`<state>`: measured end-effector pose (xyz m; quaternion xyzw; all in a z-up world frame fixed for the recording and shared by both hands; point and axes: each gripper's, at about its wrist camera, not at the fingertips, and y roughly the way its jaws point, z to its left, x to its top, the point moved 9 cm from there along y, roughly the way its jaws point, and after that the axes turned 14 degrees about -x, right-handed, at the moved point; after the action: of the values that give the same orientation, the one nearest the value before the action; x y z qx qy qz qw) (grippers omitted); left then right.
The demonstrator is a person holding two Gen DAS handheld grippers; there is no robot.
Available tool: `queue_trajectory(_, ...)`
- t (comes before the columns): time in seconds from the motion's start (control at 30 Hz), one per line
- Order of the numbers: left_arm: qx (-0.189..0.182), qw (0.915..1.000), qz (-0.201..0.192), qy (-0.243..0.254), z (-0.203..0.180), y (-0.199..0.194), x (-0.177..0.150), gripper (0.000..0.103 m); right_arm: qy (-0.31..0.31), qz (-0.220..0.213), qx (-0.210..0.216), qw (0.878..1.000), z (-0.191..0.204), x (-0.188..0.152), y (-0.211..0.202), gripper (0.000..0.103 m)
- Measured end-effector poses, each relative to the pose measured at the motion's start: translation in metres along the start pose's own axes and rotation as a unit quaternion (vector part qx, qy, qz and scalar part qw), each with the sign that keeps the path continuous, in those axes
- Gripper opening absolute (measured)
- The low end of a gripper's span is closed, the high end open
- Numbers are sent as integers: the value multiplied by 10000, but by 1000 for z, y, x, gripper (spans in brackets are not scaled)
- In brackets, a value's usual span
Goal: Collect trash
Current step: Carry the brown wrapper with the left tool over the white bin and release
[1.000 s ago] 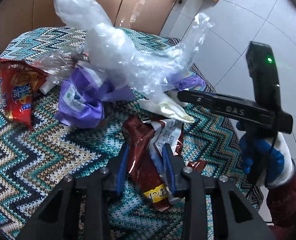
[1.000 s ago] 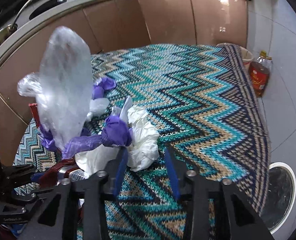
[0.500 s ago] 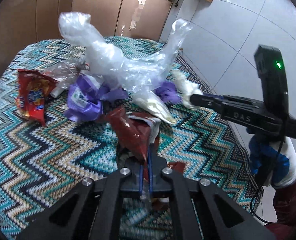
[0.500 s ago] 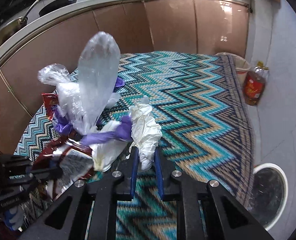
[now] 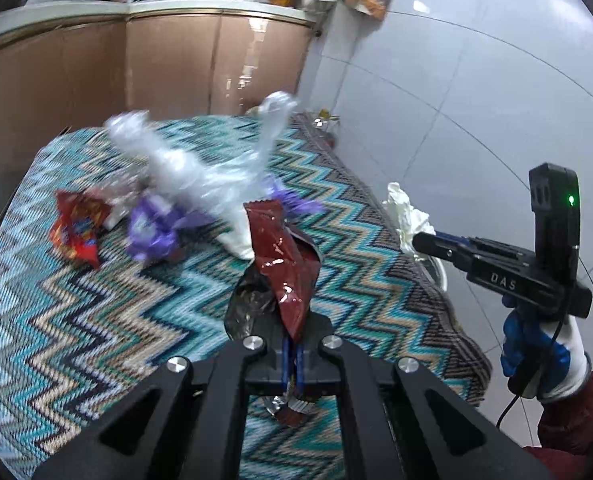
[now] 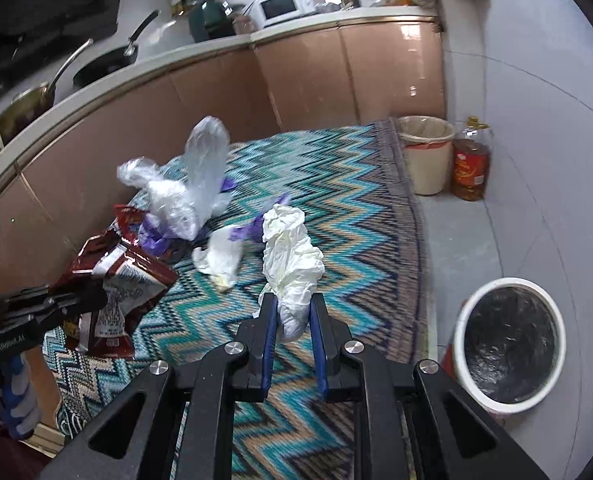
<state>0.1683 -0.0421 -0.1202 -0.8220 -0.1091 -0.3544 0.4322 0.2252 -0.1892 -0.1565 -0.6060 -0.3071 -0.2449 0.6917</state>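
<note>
Here: left gripper [image 5: 293, 364] pinching crumpled maroon wrapper [image 5: 286, 256]; right gripper [image 6: 294, 328] pinching wadded white tissue [image 6: 292, 256].

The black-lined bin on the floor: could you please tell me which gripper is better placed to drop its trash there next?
Right. The right gripper, holding the white wad, has the bin close on its right; the left gripper sits farther away.
</note>
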Motion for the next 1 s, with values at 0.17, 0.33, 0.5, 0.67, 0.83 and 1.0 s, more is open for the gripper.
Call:
queue_trajectory(0.17, -351, 9981, 264, 439, -42, 41, 28, 2, 533, -63, -373, 9979, -66, -12, -10, 15)
queue_trajectory(0.33, -616, 9907, 693, 992, -95, 117, 53, 2, 1122, 66, -933, 9893, -149, -32, -5, 15)
queue_trajectory(0.5, -876, 9796, 1181, 1367, -137, 200, 63, 2, 1491, 297, -1386, 9786, -212, -50, 12, 16)
queue_trajectory(0.67, -984, 9704, 1491, 1627, -177, 281, 71, 2, 1661, 514, -1679, 9704, -259, -58, 39, 18)
queue_trajectory(0.83, -1054, 9659, 1739, 1604, -187, 341, 71, 5, 1698, 798, -1909, 9635, -287, -72, 63, 25)
queue_trajectory(1.0, -1115, 9657, 1883, 1397, -190, 371, 68, 12, 1737, 1047, -2096, 9565, -304, -88, 78, 39)
